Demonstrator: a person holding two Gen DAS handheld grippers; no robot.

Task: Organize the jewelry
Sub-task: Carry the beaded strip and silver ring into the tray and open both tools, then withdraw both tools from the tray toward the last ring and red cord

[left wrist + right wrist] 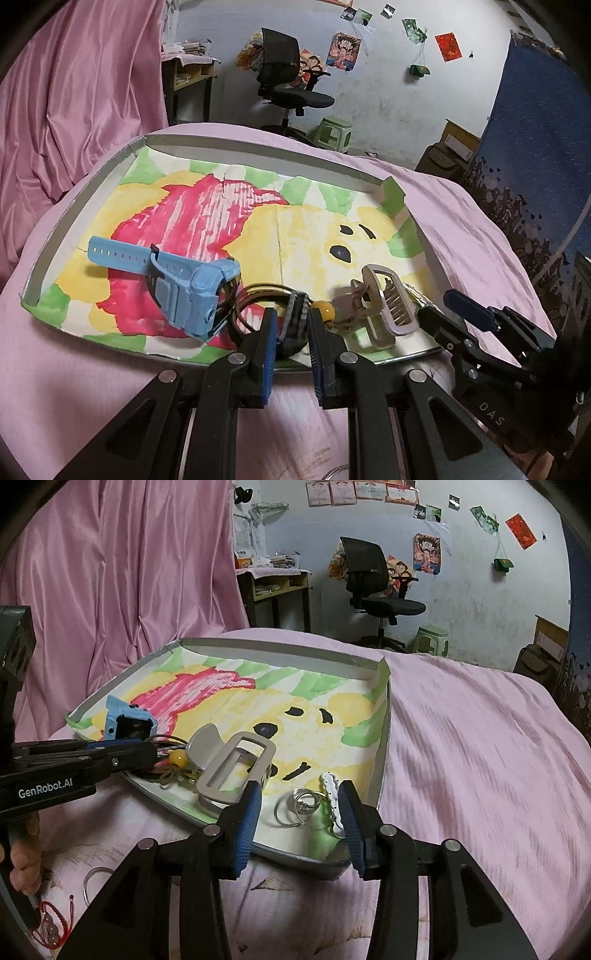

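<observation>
A shallow tray (92, 192) (280, 648) lined with a coloured drawing lies on the pink bed. On it sit a blue watch (177, 280) (125, 720), thin bangles (255, 291), a yellow bead (325, 310) (179, 757) and a beige claw clip (384, 306) (229, 768). My left gripper (293, 350) (147, 751) is narrowed around a dark beaded bracelet (295, 325) at the tray's near edge. My right gripper (299, 823) (443, 314) stands open over the tray's near right corner. Silver rings (295, 808) and a white hair clip (332, 805) lie between its pads.
A clear ring (96, 878) and a red string bracelet (51, 923) lie on the bedcover in front of the tray. A hand (22, 853) holds the left gripper. Pink curtain (129, 572) on the left, office chair (373, 587) and green stool (432, 638) behind.
</observation>
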